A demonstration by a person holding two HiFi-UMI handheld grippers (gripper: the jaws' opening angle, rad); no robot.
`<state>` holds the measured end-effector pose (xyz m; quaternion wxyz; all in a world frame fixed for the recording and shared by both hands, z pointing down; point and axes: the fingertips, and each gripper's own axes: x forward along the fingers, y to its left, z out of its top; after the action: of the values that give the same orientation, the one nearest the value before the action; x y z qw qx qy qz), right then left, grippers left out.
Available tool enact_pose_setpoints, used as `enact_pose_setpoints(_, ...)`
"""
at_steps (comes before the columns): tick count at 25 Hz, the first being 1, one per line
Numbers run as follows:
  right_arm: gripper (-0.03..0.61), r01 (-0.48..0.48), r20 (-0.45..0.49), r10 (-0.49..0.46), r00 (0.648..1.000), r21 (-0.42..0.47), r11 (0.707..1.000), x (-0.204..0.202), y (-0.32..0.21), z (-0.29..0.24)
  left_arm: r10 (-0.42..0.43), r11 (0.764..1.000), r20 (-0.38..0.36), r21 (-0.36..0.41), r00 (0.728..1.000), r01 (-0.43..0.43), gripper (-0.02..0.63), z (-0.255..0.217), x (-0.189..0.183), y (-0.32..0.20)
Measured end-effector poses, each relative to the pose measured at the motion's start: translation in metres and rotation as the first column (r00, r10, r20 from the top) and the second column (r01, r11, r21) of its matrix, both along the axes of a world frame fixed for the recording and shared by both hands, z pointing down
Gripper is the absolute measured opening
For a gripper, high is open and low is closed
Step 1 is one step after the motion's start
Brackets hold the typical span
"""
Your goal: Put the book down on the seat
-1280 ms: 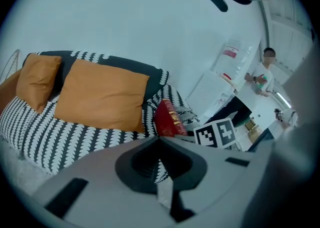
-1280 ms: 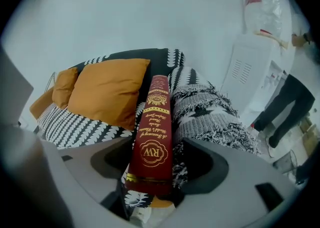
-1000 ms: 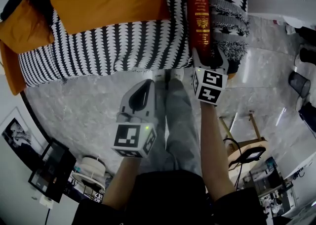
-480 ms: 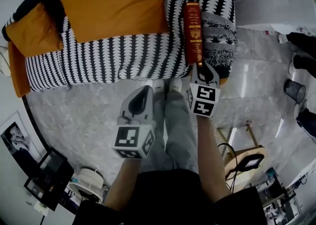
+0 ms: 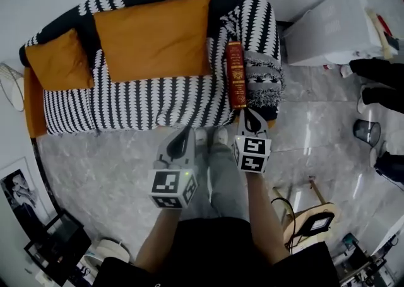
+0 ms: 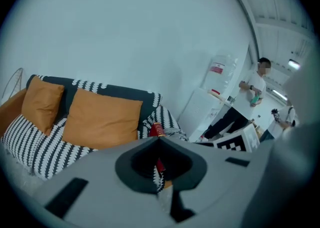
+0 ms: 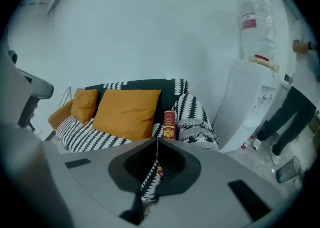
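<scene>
The red book (image 5: 237, 84) stands on its edge on the sofa seat (image 5: 145, 99), spine up, leaning against the right armrest (image 5: 262, 71). It also shows in the right gripper view (image 7: 169, 124) and partly in the left gripper view (image 6: 157, 130). My right gripper (image 5: 251, 115) hangs just in front of the book's near end, apart from it. Its jaws have just been closing with nothing between them, and they now meet (image 7: 157, 142). My left gripper (image 5: 180, 134) hovers over the floor before the sofa, shut and empty (image 6: 159, 139).
Two orange cushions (image 5: 154, 36) (image 5: 57, 62) lean on the black-and-white sofa back. A white water dispenser (image 5: 328, 27) stands right of the sofa, with a person's legs (image 5: 379, 81) and a bin (image 5: 366, 131) beyond. A wooden stool (image 5: 309, 207) is at my right.
Both grippers have risen and drawn back from the sofa. The right gripper's jaws came off the book's near end and closed; the book stays against the armrest.
</scene>
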<state>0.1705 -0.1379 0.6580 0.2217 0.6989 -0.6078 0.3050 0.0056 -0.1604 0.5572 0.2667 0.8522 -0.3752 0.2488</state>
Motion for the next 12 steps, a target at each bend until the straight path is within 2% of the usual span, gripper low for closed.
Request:
enact_pose_setpoints(4, 0.011, 0.015, 0.007, -0.015, 1.000, 0.035, 0.999, -0.002, 0.002, -0.034, 0.034, 0.999, -0.003, 0.022, 0.999, -0.034, 0.012, -0.020, 0.003, 0.004)
enact_pose_setpoints(7, 0.011, 0.027, 0.012, -0.028, 1.000, 0.073, 0.997, -0.004, 0.003, -0.061, 0.003, 1.000, -0.032, 0.018, 0.999, -0.002, 0.012, -0.035, 0.004, 0.000)
enact_pose_setpoints(12, 0.011, 0.050, 0.032, -0.056, 0.998, 0.166, 0.985, -0.012, 0.008, -0.112, 0.044, 0.994, -0.058, 0.101, 0.997, -0.038, 0.012, -0.073, 0.026, 0.001)
